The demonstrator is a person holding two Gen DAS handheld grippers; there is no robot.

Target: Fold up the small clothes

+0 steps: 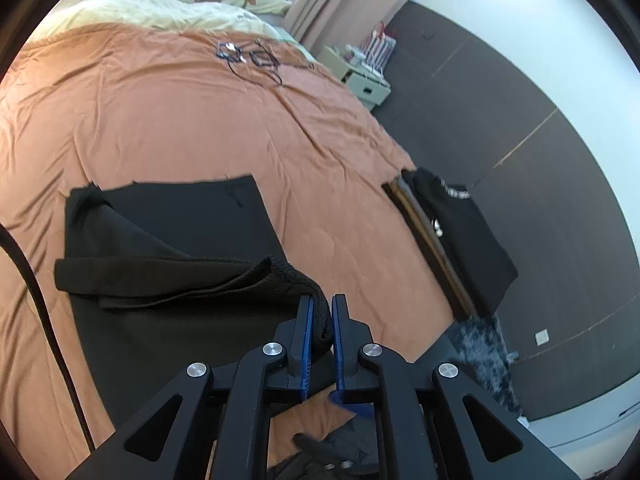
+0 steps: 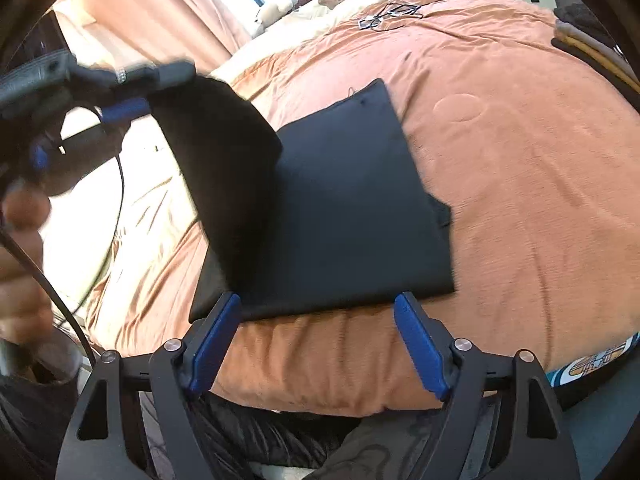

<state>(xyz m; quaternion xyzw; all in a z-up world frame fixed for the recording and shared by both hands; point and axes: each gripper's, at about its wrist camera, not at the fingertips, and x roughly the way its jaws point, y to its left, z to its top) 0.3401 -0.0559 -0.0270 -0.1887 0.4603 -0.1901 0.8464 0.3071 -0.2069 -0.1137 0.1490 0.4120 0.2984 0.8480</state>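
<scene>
A black garment (image 1: 168, 232) (image 2: 352, 208) lies partly folded on the orange bedspread (image 1: 180, 120) (image 2: 520, 160). My left gripper (image 1: 320, 308) is shut on a bunched edge of it and holds that edge lifted over the flat part. In the right wrist view the left gripper (image 2: 132, 92) shows at the upper left, with the lifted flap (image 2: 224, 152) hanging from it. My right gripper (image 2: 318, 304) stands open just in front of the garment's near edge, nothing between its blue pads.
A stack of folded dark clothes (image 1: 460, 232) sits at the bed's right edge. Black cables (image 1: 248, 56) lie far up the bed, near pillows and toys. A bedside cabinet (image 1: 368, 84) stands by the dark wall. A hand (image 2: 20, 248) shows at left.
</scene>
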